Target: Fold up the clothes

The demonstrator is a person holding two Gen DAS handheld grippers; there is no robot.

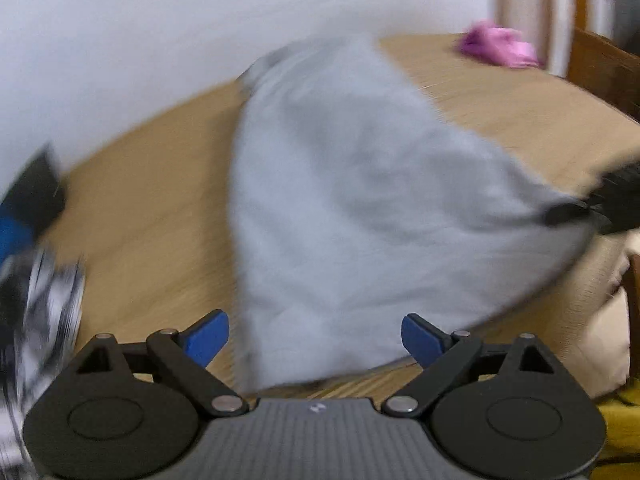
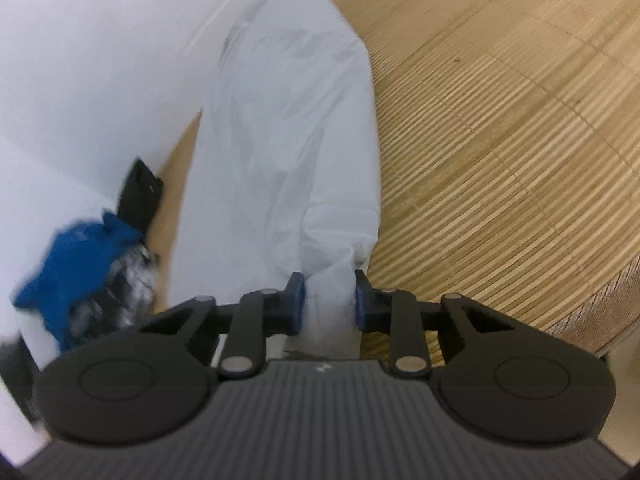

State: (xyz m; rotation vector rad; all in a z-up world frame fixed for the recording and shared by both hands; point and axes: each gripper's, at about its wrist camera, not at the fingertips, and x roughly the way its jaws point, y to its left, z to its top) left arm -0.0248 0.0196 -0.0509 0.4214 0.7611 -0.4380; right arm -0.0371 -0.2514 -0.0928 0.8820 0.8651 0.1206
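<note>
A plain white wall (image 1: 160, 20) backs a light wooden table with a ribbed grain (image 2: 500, 140). On it lies a pale grey-white cloth garment (image 1: 352, 208), stretched out long toward the wall in the right wrist view. The right gripper (image 2: 328, 300) points forward over the table edge, its 2 blue-padded jaws pinching a bunched corner of the garment. The left gripper (image 1: 316, 336) hovers low over the near end of the garment, jaws spread wide with nothing between them.

In the left wrist view the right gripper appears only as a dark blur at the garment's right corner. A crumpled pink cloth (image 1: 500, 46) lies at the far table edge. By the wall sit a blue garment (image 2: 76, 256), a flat black object (image 2: 140, 196) and a black-and-white patterned cloth (image 1: 48, 312), all smeared by motion blur and partly cut off.
</note>
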